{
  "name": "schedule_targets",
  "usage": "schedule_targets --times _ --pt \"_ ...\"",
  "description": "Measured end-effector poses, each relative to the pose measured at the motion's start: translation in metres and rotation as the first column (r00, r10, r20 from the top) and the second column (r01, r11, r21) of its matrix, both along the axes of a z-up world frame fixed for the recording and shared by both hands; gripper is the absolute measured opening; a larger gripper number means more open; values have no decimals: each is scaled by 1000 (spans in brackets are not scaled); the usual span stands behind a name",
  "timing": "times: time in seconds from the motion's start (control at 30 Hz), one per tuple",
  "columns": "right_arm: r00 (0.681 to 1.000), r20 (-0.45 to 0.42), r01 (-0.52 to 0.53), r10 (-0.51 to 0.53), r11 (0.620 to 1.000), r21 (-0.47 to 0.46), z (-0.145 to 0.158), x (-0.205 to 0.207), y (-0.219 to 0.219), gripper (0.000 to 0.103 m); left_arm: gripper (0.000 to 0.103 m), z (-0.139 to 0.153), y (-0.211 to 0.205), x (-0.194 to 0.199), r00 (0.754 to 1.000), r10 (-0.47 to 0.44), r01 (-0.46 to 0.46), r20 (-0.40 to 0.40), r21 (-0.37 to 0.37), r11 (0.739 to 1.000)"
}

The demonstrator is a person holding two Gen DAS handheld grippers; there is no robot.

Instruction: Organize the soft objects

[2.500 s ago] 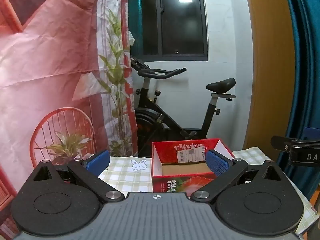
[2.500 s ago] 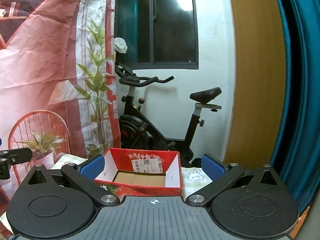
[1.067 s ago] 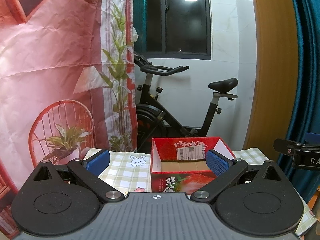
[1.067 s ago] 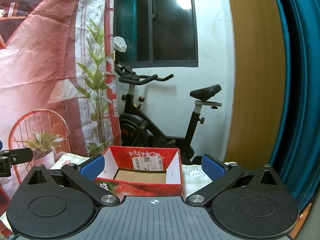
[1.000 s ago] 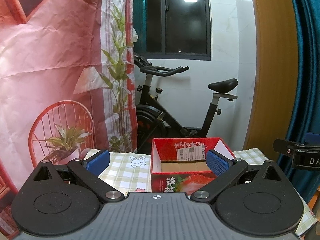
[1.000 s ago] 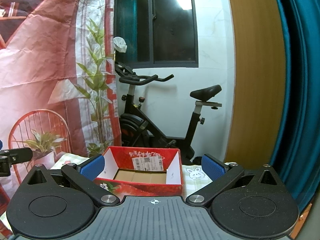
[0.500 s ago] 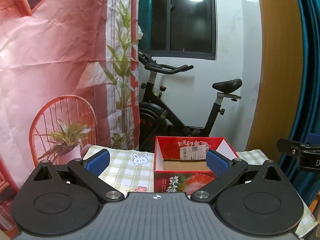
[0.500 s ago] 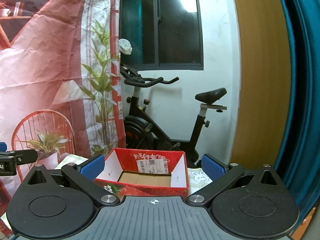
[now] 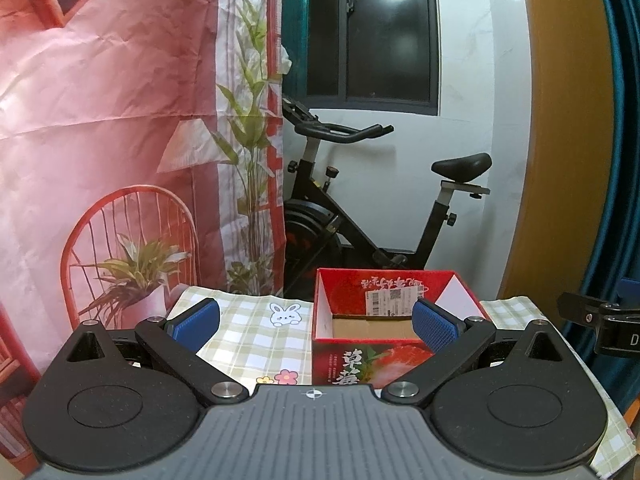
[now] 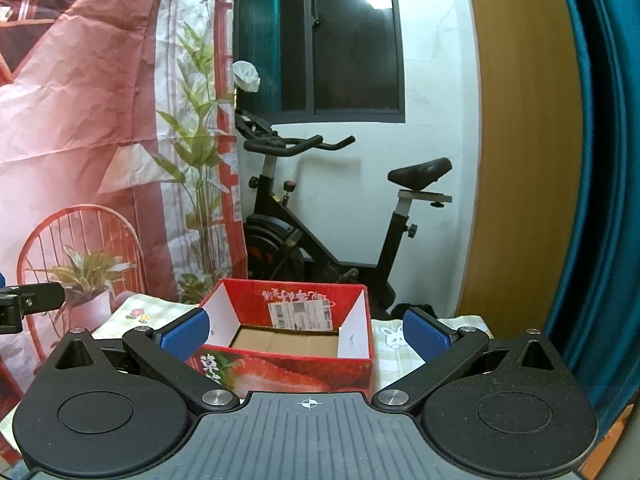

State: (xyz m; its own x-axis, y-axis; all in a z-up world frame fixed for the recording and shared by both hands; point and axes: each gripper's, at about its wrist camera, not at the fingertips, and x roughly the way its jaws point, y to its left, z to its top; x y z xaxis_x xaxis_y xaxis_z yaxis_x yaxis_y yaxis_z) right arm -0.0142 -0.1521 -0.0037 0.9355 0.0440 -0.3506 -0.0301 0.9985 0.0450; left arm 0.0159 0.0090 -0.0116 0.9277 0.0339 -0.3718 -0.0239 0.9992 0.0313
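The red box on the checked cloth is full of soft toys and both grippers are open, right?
Not quite. The red box is empty: the right wrist view shows only its bare cardboard floor. It does sit on the checked cloth, and the left hand-held gripper and right hand-held gripper are both open.

Indoor artificial light is filling both wrist views evenly, bright enough to keep colours vivid. A ceiling lamp is reflecting as a white rectangle in the dark window (image 9: pixel 390 32), which is showing no daylight. Shadows are lying soft and faint, perhaps deepest under the exercise bike (image 10: pixel 320 216). The fisheye lens is bending the wooden panel (image 10: pixel 528 140) and blue curtain (image 9: pixel 624 120) into curves, and the corners are darkening. The focus is holding sharp throughout, with no motion blur.
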Motion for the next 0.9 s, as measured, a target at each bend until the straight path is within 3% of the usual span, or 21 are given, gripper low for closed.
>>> schedule_targets --times 0.9 --pt "999 -36 38 -38 999 -15 -11 10 -2 103 103 -7 4 5 1000 3 -3 -30 -22 1000"
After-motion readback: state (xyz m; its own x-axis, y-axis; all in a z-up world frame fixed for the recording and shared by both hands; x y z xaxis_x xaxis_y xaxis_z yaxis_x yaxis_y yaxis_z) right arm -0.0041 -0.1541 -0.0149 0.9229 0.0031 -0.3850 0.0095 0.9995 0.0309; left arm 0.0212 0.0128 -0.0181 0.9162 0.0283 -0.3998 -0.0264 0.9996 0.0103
